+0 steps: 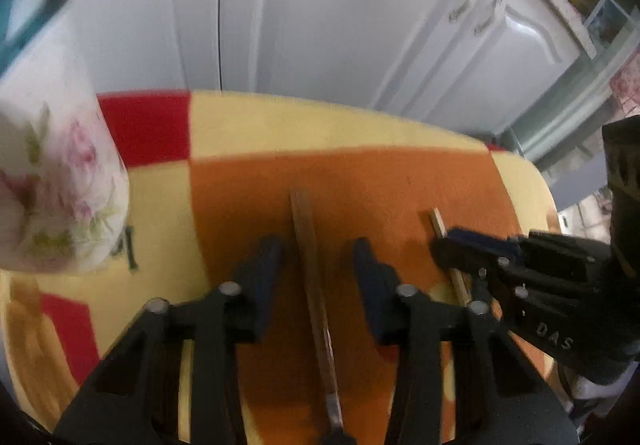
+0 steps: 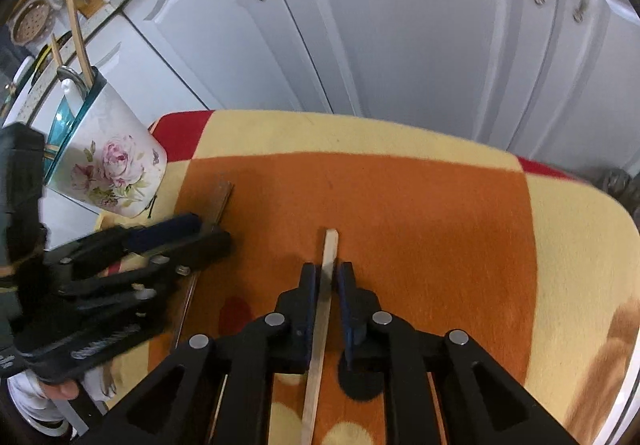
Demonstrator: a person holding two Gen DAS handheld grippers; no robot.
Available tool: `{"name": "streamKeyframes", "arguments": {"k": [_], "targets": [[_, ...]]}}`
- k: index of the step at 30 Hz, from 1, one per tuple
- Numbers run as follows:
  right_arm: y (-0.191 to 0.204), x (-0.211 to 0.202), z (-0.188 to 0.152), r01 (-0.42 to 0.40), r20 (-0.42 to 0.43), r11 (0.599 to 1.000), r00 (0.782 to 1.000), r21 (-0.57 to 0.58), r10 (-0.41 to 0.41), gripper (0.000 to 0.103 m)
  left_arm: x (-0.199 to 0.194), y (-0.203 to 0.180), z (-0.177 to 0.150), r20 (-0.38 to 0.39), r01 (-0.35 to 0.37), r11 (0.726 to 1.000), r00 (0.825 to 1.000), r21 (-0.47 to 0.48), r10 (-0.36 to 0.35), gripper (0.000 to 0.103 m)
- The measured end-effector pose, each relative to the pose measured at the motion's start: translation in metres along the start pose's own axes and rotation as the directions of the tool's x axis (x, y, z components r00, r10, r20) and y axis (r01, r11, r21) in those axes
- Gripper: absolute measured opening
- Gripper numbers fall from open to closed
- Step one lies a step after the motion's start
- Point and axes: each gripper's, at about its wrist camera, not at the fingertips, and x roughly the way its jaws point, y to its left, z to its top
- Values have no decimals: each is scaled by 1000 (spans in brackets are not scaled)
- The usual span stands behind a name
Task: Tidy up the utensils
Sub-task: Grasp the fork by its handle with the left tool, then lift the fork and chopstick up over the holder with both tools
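A brown-handled utensil lies on the checked cloth between the fingers of my left gripper, whose jaws stand wide apart around it without touching. It also shows in the right wrist view. My right gripper has its jaws nearly closed around a pale wooden stick; a thin gap shows on the right side. The same stick and right gripper show in the left wrist view. A floral white utensil holder stands at the left with several wooden utensils in it.
The table wears an orange, yellow and red checked cloth. White cabinet doors stand close behind its far edge. The holder is near my left gripper's left side. A counter with baskets and boards is at far left.
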Motion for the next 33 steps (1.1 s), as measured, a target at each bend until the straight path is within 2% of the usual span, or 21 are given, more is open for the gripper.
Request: {"name": "streamKeyframes", "arguments": {"k": [1,4,10,15,21,33], "targets": [[0,0,-1,-2,4,1000,1000,-5,2,10,3,0,1,-16,-4,1000,1000,3,4,9],[2,-1,-1,-9,6,1000,1000,-16,9,6,-5,9,-2,-17,46,998,999,-39,-47,9],[15,-31,-1,-68,69,997,995,-37,71,6,-60,18,-15,84,90,995,993,-42,-87,9],[34,-66,-3,-113,138,991,983,-73,123,5,-105,21,-27,167,126,991,979,-41,-117,9],[57,-92,-12,-114,173,984,976,-135,136,5,-137,21,-40,222,127,991,968,-28,-118,9],[72,-112,-29,-118,191,979,970,-167,149,5,-160,13,-54,266,116,993,958,-13,-109,9]]}}
